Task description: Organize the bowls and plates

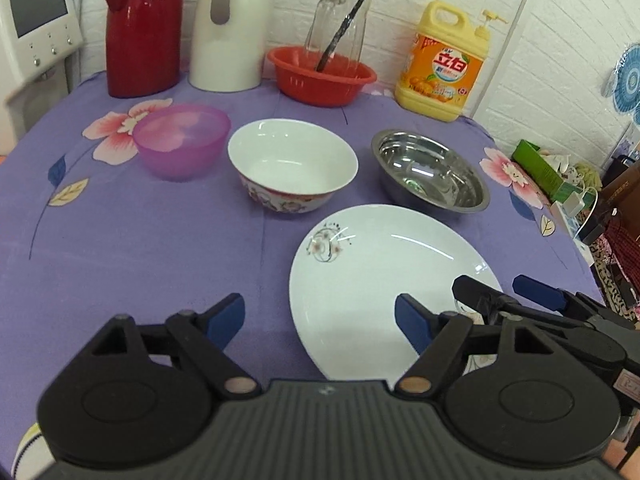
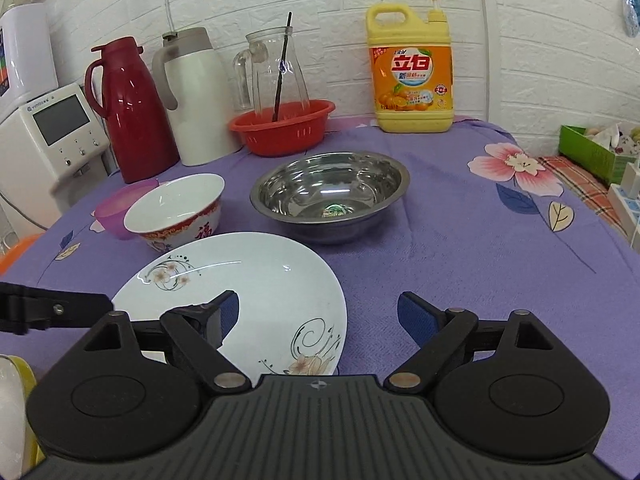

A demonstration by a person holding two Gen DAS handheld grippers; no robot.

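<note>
So: one white plate [image 2: 248,276] near, three bowls behind it: purple bowl [image 1: 182,146] left, ceramic bowl [image 1: 294,164] middle, steel bowl [image 2: 330,194] right. Left gripper [image 1: 320,320] and right gripper [image 2: 318,316] both spread wide, holding nothing.

I see a white plate [image 1: 384,280] with small flower prints lying flat at the near side of the worktop [image 1: 140,248]. Behind it three bowls stand upright in a row, each empty. On the left is a translucent purple plastic bowl [image 1: 182,140]. In the middle is a white porcelain bowl [image 1: 292,166] with a red patterned outside. On the right is a shiny steel bowl [image 1: 430,176], just beyond the plate's far rim.
</note>
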